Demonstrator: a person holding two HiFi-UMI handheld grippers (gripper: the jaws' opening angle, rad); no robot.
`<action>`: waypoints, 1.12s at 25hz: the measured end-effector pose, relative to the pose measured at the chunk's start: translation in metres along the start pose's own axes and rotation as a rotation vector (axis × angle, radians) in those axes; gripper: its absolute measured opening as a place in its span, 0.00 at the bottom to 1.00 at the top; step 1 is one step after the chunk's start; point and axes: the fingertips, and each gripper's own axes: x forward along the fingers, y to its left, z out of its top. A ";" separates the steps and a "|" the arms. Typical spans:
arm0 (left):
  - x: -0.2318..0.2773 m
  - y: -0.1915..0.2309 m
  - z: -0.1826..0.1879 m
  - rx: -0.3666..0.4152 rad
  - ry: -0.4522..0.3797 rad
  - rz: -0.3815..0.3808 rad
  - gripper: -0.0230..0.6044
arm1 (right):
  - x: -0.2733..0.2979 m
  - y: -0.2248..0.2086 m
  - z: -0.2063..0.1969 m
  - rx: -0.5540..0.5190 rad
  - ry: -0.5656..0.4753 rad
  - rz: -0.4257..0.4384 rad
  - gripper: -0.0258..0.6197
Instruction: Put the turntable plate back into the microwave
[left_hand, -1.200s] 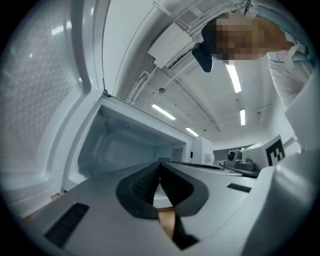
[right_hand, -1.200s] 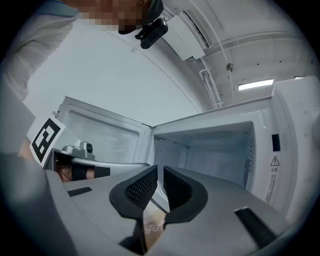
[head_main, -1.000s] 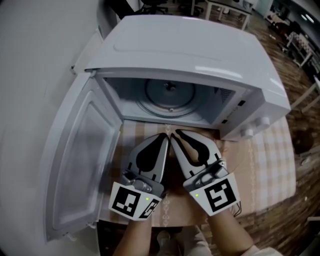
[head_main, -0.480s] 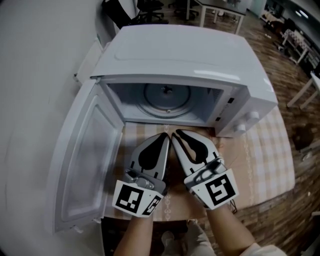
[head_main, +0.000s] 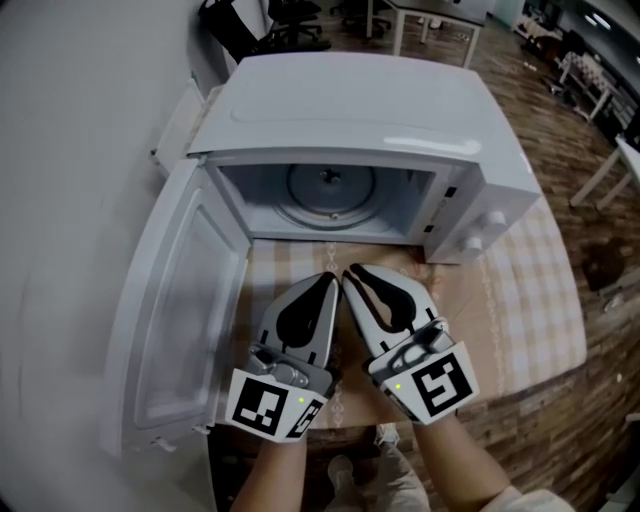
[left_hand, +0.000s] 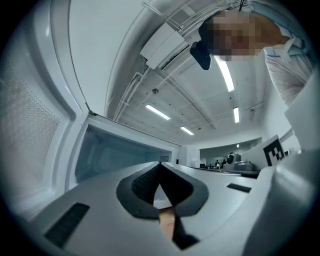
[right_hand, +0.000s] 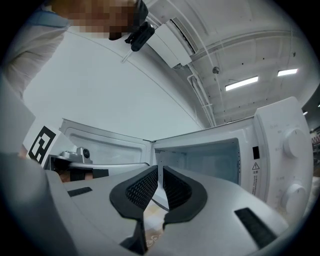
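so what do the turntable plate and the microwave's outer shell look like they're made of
The turntable plate is probably glass: a grey, glossy disc with concentric rings catching the light. The outer shell is likely white painted sheet metal, smooth and semi-glossy, with a bright streak along its top; plastic can't be ruled out.

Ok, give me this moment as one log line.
turntable plate: inside microwave | door: open | left gripper: shut, empty | right gripper: shut, empty | both: outside cavity
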 end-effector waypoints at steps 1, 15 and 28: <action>-0.002 -0.002 0.001 -0.002 0.002 0.000 0.04 | -0.002 0.002 0.001 0.000 0.001 0.000 0.12; -0.015 -0.015 0.006 0.013 0.025 -0.006 0.04 | -0.013 0.014 0.007 0.000 0.029 0.009 0.10; -0.013 -0.018 0.006 0.015 0.028 -0.007 0.04 | -0.014 0.013 0.010 -0.015 0.041 0.021 0.09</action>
